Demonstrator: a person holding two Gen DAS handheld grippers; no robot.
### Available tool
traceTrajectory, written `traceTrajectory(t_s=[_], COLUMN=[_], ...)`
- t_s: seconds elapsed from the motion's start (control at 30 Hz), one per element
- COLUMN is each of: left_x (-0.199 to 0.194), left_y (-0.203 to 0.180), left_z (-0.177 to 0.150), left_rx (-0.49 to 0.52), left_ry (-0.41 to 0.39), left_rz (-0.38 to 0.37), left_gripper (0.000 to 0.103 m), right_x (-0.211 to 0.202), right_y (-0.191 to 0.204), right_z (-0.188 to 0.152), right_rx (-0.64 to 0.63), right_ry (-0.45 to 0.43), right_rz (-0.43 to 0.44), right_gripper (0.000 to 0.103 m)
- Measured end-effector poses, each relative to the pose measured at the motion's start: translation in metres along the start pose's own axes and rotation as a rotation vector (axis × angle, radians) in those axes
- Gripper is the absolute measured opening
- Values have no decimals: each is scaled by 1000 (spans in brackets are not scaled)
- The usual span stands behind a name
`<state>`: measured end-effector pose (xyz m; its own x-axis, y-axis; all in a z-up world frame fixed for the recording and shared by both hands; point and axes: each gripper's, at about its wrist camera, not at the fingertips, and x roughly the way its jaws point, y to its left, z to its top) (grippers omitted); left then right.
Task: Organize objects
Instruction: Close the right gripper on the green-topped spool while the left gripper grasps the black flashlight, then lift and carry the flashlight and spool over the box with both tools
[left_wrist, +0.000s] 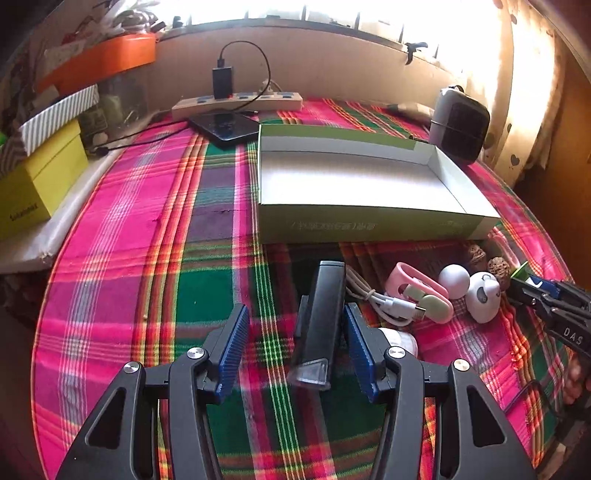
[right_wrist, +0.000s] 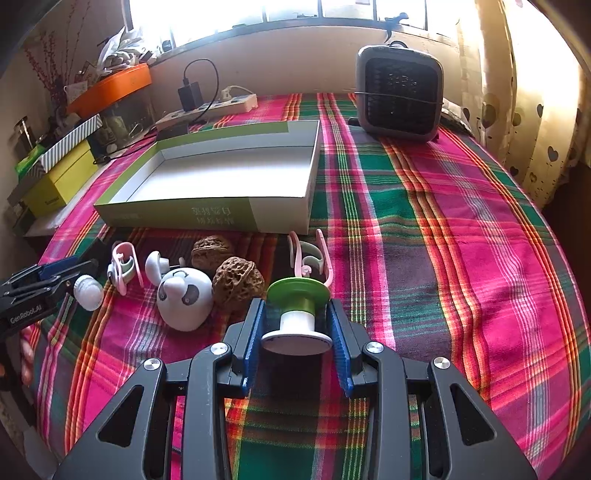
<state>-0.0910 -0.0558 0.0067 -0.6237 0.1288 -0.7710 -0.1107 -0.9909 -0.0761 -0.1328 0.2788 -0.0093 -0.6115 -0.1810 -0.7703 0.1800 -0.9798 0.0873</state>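
Observation:
An open green-and-white cardboard box (left_wrist: 369, 221) (right_wrist: 207, 214) lies empty on the plaid cloth. My left gripper (left_wrist: 295, 325) is open around a black stapler-like bar (left_wrist: 321, 317), which lies close to the right finger. My right gripper (right_wrist: 295, 317) has its pads against a green-and-white spool (right_wrist: 297, 317); it also shows at the right edge of the left wrist view (left_wrist: 546, 295). Nearby lie a white panda toy (right_wrist: 183, 299) (left_wrist: 482, 297), two walnuts (right_wrist: 238, 282), a white ball (left_wrist: 454, 280), pink clips (left_wrist: 417, 291) (right_wrist: 310, 258) and a white cable (left_wrist: 384, 306).
A small grey heater (right_wrist: 400, 99) (left_wrist: 460, 125) stands at the back right. A power strip (left_wrist: 236, 101) with a charger and a black phone (left_wrist: 223, 127) lie at the back. Yellow and striped boxes (left_wrist: 40, 177) stand to the left. A curtain (right_wrist: 517, 110) hangs on the right.

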Motion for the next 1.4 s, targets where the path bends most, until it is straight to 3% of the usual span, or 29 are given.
traceTrajectory(t_s=[0.13, 0.3, 0.63, 1.4], left_x=[1, 3, 5, 6], left_y=[-1, -1, -4, -2], left_z=[1, 4, 6, 7], left_rx=[10, 15, 31, 17], left_ry=[-4, -6, -7, 0], left_rz=[1, 0, 5, -9], left_gripper=[50, 35, 22, 22], right_x=[1, 1, 1, -1], right_y=[-1, -2, -2, 0], right_z=[1, 2, 2, 2], right_rx=[1, 3, 7, -1], right_ry=[0, -1, -2, -11], right_rz=[0, -1, 4, 5], right_gripper=[36, 36, 35, 35])
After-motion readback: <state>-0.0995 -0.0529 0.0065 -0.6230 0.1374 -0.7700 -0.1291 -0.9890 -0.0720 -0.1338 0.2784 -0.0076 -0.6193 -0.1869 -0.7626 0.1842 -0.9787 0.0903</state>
